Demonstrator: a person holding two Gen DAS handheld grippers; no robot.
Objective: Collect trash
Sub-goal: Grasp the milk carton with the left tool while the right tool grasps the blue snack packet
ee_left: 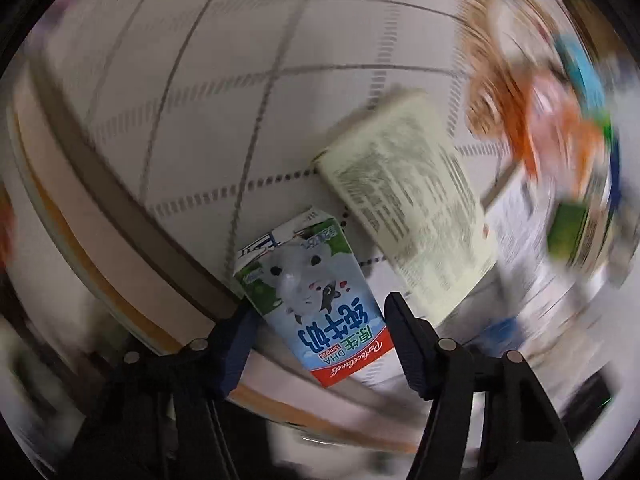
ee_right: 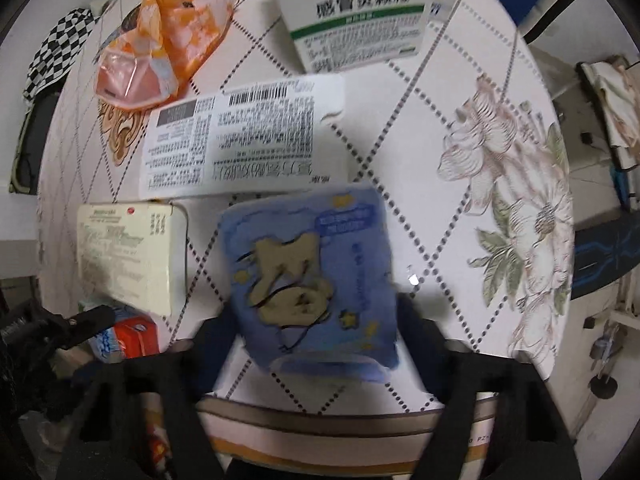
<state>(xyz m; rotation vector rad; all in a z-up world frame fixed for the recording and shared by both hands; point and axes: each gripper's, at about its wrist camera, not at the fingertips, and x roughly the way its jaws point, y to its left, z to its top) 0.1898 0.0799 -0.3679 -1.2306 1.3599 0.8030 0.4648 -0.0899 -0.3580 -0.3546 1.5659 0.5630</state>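
The milk carton [ee_left: 316, 300] is a small box with a blue-and-white face, a cartoon cow, green top corners and a red band at its base, its print upside down in the left wrist view; it lies between the fingers of the left gripper [ee_left: 320, 318], near the table's edge [ee_left: 132, 216]. Its left side meets the left finger, while a narrow gap shows at the right finger, so I cannot tell whether the carton is pinched. In the right wrist view only its red end [ee_right: 134, 338] peeks out beside the cream box [ee_right: 132, 256]. The right gripper [ee_right: 316, 320] has a blue packet [ee_right: 312, 280] with a tan animal figure between its spread fingers; blur hides whether they press it. Further back lie a white printed sheet [ee_right: 244, 140], an orange wrapper [ee_right: 160, 44] and a green-striped medicine box [ee_right: 356, 12], cut off at the top.
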